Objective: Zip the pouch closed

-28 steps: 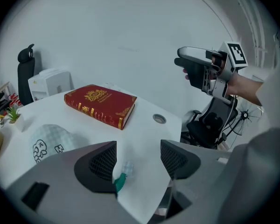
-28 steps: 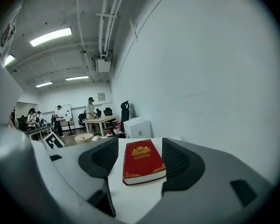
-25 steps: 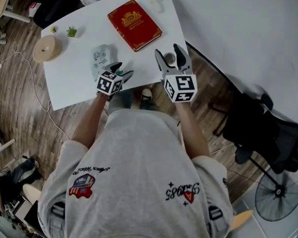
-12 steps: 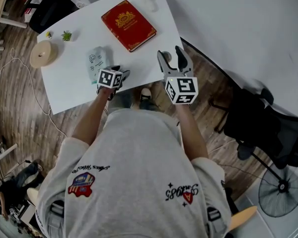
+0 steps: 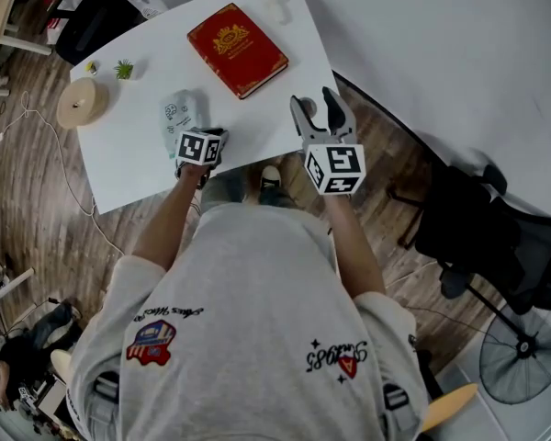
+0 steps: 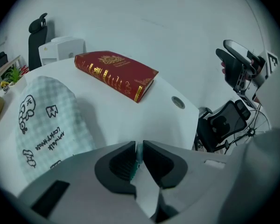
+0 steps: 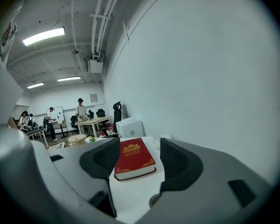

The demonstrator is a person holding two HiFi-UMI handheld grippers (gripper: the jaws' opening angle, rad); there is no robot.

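The left tool (image 6: 138, 154) is pointing steeply down at the near end of the pouch (image 6: 42, 120). The pouch is lying flat on the white table (image 5: 257, 127), to the near left of the red book (image 5: 237, 49). The left tool's jaws have just been closing and are standing almost together, clamping a thin pale-green piece at the pouch's edge. The right tool (image 7: 136, 160) is hovering over the table's near right edge, its jaws standing wide apart with nothing between them.
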